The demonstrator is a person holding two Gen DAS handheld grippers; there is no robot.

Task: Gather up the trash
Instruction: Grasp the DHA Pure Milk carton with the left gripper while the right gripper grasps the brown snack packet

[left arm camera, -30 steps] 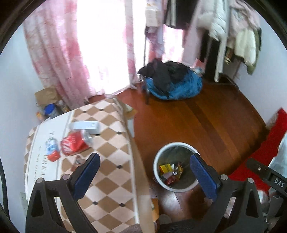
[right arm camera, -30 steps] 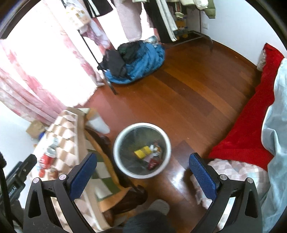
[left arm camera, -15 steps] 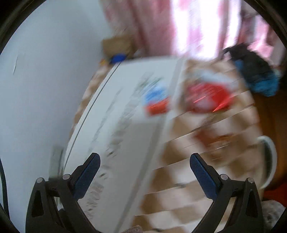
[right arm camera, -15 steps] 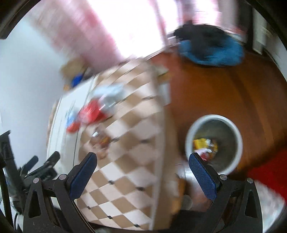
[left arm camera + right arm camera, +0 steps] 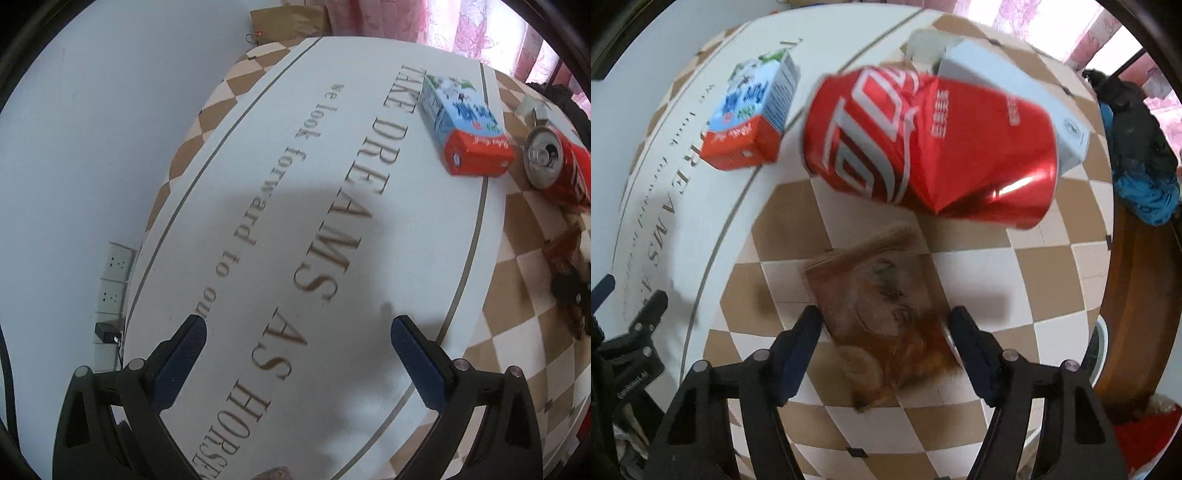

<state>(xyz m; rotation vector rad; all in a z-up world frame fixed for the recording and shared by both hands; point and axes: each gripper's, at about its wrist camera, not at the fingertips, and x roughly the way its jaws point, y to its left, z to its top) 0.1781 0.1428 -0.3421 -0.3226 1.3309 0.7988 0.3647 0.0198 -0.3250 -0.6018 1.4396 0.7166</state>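
Only my right view shows the brown snack wrapper (image 5: pixel 886 314) on the checkered table (image 5: pixel 1052 266), lying between my spread right tongs (image 5: pixel 886 325). My left tongs (image 5: pixel 295 328), also spread and empty, swung from the bin onto the tabletop lettering.

On the table (image 5: pixel 979 266), a wrapper (image 5: pixel 886 314) lies nearest the right gripper (image 5: pixel 886 328), between its spread fingers; a dented can (image 5: pixel 923 147) lies on its side behind it; a carton (image 5: pixel 750 114) lies left of the can; a box (image 5: pixel 1008 77) behind it.
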